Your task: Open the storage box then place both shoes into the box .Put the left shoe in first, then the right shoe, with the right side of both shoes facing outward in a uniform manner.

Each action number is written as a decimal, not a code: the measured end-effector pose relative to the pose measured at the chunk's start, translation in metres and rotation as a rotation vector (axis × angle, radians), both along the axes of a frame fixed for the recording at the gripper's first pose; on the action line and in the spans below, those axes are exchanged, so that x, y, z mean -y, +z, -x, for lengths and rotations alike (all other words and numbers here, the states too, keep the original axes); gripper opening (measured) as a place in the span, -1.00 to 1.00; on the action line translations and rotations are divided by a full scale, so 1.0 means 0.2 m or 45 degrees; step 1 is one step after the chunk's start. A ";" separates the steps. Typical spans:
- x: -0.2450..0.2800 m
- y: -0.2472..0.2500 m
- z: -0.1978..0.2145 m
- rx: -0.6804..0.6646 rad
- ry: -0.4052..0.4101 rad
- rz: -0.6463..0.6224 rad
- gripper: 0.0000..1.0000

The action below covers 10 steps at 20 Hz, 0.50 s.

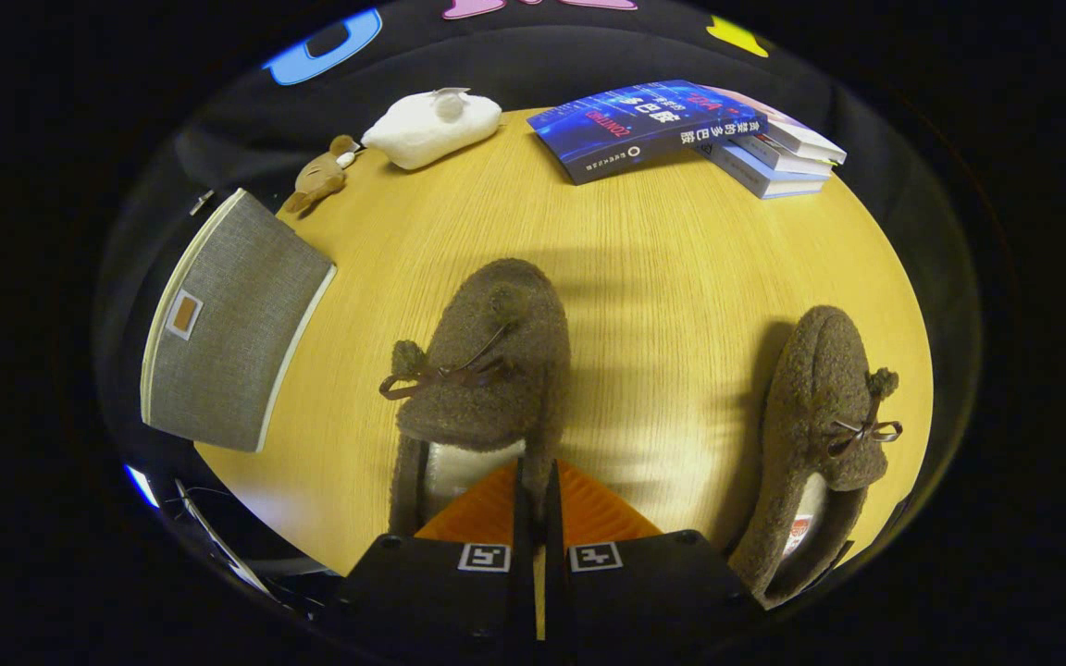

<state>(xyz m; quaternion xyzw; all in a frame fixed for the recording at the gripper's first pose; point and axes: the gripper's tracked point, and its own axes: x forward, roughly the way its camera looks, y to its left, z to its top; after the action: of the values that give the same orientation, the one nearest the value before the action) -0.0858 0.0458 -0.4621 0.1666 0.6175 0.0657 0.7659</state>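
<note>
Two fuzzy brown slippers with small bows lie on the round wooden table (663, 277), toes pointing away from me. The nearer slipper (487, 370) sits right at my fingers, its pale lining showing. My gripper (535, 472) is shut on the right side wall of this slipper's opening, with the wall pinched between both fingers. The other slipper (824, 416) lies apart to the right, tilted on its side. The grey fabric storage box (228, 324) with white trim and a small tag rests at the table's left edge, one flat grey face toward me.
Beyond the slippers, at the far edge, lie a white plush toy (431, 125) and a small brown plush toy (318, 178). A stack of books (681, 129) sits at the far right. Bare tabletop lies between the slippers and these things.
</note>
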 end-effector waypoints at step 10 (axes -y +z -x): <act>-0.03 0.16 0.00 0.103 -0.134 -0.009 -0.90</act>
<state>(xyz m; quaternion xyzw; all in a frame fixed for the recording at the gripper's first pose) -0.0867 0.0514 -0.4306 0.1988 0.5762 0.0340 0.7921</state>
